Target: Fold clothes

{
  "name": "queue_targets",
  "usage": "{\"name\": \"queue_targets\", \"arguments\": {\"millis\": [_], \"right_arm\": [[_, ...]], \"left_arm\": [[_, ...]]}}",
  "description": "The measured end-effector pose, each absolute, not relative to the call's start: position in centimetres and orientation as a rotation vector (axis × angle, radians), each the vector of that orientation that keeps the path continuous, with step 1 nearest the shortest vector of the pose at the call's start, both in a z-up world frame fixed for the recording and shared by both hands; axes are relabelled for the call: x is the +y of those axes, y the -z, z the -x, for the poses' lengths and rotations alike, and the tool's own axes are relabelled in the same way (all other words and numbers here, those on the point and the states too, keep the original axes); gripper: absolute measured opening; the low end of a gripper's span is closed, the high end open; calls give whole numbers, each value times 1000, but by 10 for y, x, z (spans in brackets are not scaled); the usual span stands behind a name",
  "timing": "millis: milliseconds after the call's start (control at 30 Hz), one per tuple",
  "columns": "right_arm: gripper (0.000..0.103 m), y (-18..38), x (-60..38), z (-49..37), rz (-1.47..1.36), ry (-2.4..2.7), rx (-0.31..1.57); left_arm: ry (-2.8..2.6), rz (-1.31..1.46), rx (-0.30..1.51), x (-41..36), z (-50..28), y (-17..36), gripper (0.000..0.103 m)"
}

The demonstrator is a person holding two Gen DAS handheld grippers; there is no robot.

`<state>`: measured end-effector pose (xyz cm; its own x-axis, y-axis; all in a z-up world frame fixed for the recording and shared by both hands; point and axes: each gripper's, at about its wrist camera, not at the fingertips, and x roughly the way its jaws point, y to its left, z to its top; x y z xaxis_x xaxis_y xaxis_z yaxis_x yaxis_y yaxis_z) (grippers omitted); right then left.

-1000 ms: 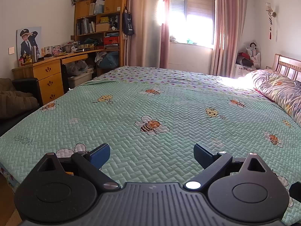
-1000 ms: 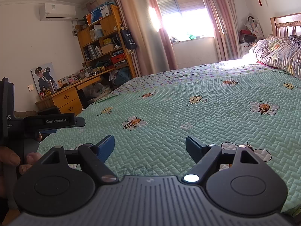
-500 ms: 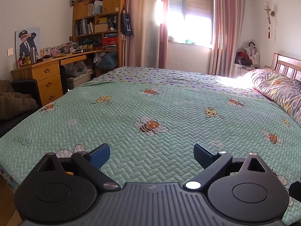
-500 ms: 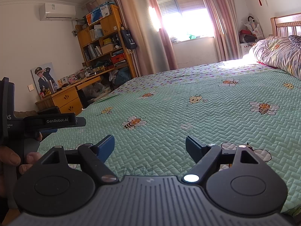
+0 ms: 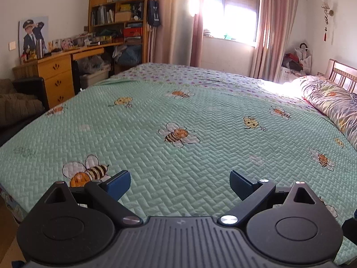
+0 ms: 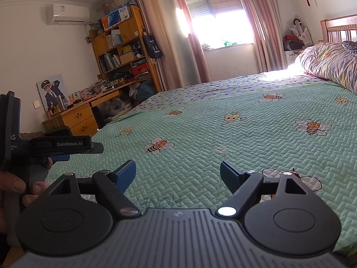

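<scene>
Both of your grippers hang over the near edge of the green bee-print bedspread [image 5: 200, 116] with their jaws spread wide and nothing between or against the blue pads: the left gripper [image 5: 180, 184] and the right gripper [image 6: 177, 174] each frame only bare quilt. Your left hand [image 6: 13, 187] shows at the edge of the right wrist view, wrapped around its tool's handle. No clothes are visible in either view, so you cannot tell where they are.

bed: green bee quilt [image 5: 200, 111] | far left: wooden desk [image 5: 58, 71], bookshelf [image 5: 120, 11] | right: pillow [image 5: 330, 102]
</scene>
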<state>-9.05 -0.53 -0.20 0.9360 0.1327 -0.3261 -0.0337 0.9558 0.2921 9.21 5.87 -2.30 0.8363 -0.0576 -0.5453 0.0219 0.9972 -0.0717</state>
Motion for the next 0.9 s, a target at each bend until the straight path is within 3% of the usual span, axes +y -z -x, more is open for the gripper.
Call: {"name": "queue_targets", "arguments": {"millis": [900], "right_arm": [[83, 7, -11, 91, -301, -84, 356]], "left_arm": [[44, 66, 579, 60, -87, 24, 96]]}}
